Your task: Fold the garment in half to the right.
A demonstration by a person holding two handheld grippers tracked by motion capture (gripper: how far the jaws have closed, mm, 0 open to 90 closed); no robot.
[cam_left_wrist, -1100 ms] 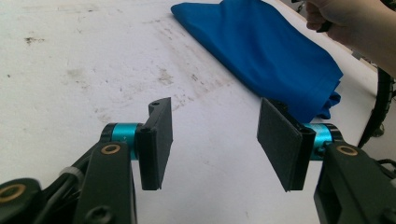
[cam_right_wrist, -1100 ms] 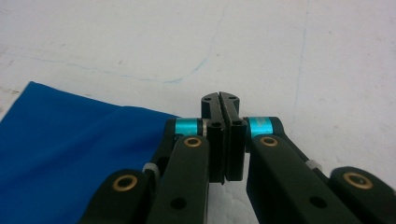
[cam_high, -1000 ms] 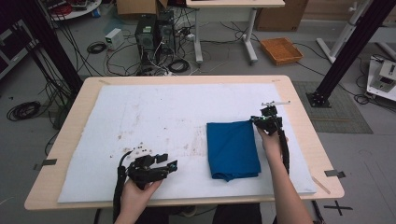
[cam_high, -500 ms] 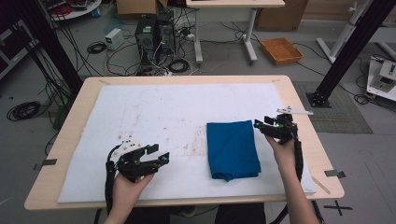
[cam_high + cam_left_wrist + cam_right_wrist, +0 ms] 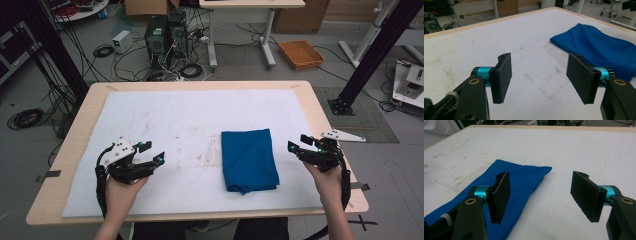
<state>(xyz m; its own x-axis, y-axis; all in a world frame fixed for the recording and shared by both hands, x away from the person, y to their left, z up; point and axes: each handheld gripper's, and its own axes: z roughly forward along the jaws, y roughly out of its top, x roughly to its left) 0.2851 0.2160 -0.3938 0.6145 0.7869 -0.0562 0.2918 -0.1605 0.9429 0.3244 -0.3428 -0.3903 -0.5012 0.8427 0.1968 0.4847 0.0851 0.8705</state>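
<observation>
L gripper (image 5: 154, 152) sits over the front-left of the worktop (image 5: 75, 145), jaws apart w/ nothing between them; they have just been opening further. In the left gripper view the white mat (image 5: 529, 42) shows through the gap, and the cloth lies ahead and off to that gripper's right, well apart.

Centre-right: blue cloth (image 5: 249, 159), folded to a rough rectangle, flat on the mat. Long axis runs front-to-back across the worktop, near end bunched slightly at the front edge. No contact w/ either gripper.

R gripper (image 5: 299, 145) hovers by the right edge of the worktop, just beside the cloth's right long side, pointing in toward it. Jaws stand wide, empty, and have just been opening. The right gripper view has the cloth under and beyond its left jaw, not pinched.

Assessment: R hand (image 5: 327, 175) is clearly nearer; any next grasp would prob. come from that side, across the short axis. L needs a long reach rightward.
</observation>
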